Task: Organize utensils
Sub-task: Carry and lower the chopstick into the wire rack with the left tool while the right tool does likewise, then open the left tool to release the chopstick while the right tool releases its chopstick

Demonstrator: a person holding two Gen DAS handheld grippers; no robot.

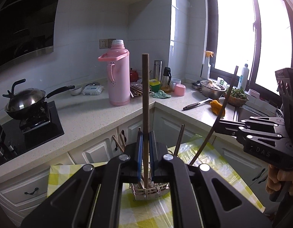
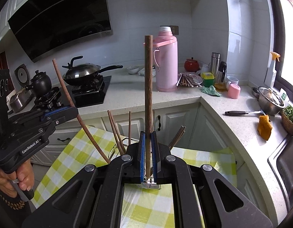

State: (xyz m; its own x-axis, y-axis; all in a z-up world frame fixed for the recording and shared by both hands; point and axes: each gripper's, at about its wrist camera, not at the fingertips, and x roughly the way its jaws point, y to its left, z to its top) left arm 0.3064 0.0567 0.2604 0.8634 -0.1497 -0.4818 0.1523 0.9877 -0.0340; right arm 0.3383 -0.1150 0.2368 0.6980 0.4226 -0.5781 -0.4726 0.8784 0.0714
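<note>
Left wrist view first: the left gripper (image 1: 145, 157) is clenched on a brown chopstick (image 1: 146, 102), standing pretty much straight up between the blue pads (image 1: 140, 152). Its lower end drops into the metal utensil rack (image 1: 146, 191) sitting on the yellow checked tablecloth (image 1: 146, 214) right under the gripper. A few more chopsticks (image 1: 179, 142) poke up out of the rack on either side. Off to the right the right gripper (image 1: 219, 124) is pinched on a second, thinner-looking chopstick (image 1: 222, 110) that leans to the right, lower end near the rack. Far side is the counter (image 1: 89, 114) with a pink thermos (image 1: 119, 74), and a wok (image 1: 25, 102) on the stove at left.

Right wrist view: same deal mirrored. The right gripper (image 2: 148, 152) is grasping its chopstick (image 2: 148, 79) upright between the pads, bottom end going down into the rack (image 2: 149, 184), which is mostly hidden by the gripper body. Loose chopsticks (image 2: 116, 133) stick up out of the rack to the left and right of it. At left the left gripper (image 2: 74, 110), held in a hand (image 2: 11, 178), is clamped on the other chopstick (image 2: 70, 102), tilted with its top leaning left and its lower end by the rack. Thermos (image 2: 166, 62) and a plate of spare chopsticks (image 2: 188, 80) are on the far counter (image 2: 231, 110), a spatula (image 2: 241, 113) lies on the right stretch.
</note>
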